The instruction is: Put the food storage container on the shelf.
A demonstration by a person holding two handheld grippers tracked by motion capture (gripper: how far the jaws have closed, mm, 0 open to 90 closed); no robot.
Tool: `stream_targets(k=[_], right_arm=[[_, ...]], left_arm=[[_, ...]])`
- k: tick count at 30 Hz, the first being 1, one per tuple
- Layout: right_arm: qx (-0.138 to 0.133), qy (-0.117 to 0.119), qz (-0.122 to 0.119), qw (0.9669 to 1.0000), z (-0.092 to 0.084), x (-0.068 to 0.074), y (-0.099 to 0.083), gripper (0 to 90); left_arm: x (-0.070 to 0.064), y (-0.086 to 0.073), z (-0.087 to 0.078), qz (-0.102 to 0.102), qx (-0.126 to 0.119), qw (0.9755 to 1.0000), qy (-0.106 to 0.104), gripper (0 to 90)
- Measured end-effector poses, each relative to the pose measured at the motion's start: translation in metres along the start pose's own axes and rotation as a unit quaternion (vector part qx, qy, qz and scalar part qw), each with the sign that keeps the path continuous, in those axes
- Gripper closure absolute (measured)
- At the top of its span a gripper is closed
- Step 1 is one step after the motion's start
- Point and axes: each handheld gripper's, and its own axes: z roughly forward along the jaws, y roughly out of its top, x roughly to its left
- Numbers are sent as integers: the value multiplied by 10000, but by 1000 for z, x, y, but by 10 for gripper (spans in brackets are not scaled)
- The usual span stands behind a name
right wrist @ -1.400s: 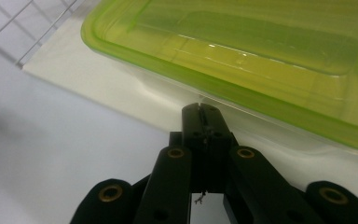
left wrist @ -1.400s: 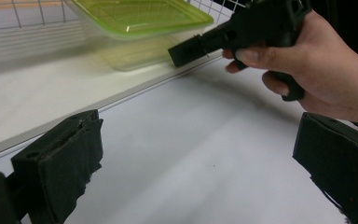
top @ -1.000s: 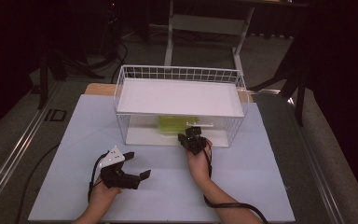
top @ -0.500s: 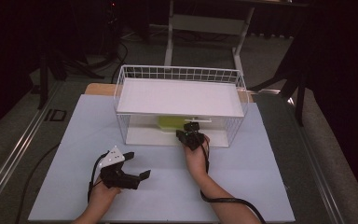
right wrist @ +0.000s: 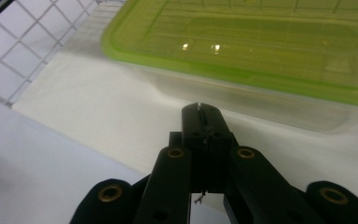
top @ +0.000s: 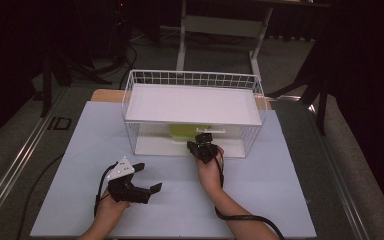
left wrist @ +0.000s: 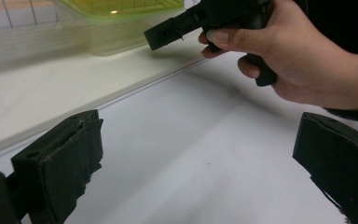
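In the high view the person's forearms are cut off by the bottom edge, and the left gripper [top: 139,186] rests low on the pale blue mat [top: 80,150] at the near left, its jaws spread wide with nothing between them; its own view shows the two black pads far apart over bare mat. Farther in, the right gripper [top: 203,144] reaches to the open front of the white wire rack [top: 130,87], its jaws pressed together on nothing, the tips just short of the container [right wrist: 242,51] without touching it. That container sits on the rack's lower white board [right wrist: 98,112], under the upper shelf [top: 195,102], which hides most of it from above so that a mere green patch shows. Close up it is a shallow clear plastic box with a translucent lime-green lid, ribbed and glossy, cut off at the top and right of the right gripper view. Beyond the rack stand a table's legs, dim and hard to make out
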Motion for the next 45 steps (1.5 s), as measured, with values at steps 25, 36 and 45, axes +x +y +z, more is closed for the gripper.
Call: stream_targets(k=[25, 36, 45], right_arm=[[-6, 774, -687, 9946, -63, 8, -30, 547], [-85, 1360, -1230, 9830, -83, 1, -40, 170], [-320, 1411, -1515, 9778, -104, -1, -48, 163]], left_arm=[[-8, 15, -4, 192, 203, 9980, -569, 23], [-9, 15, -9, 220, 248, 9970, -696, 23], [-9, 14, -18, 256, 154, 9966, -762, 23]])
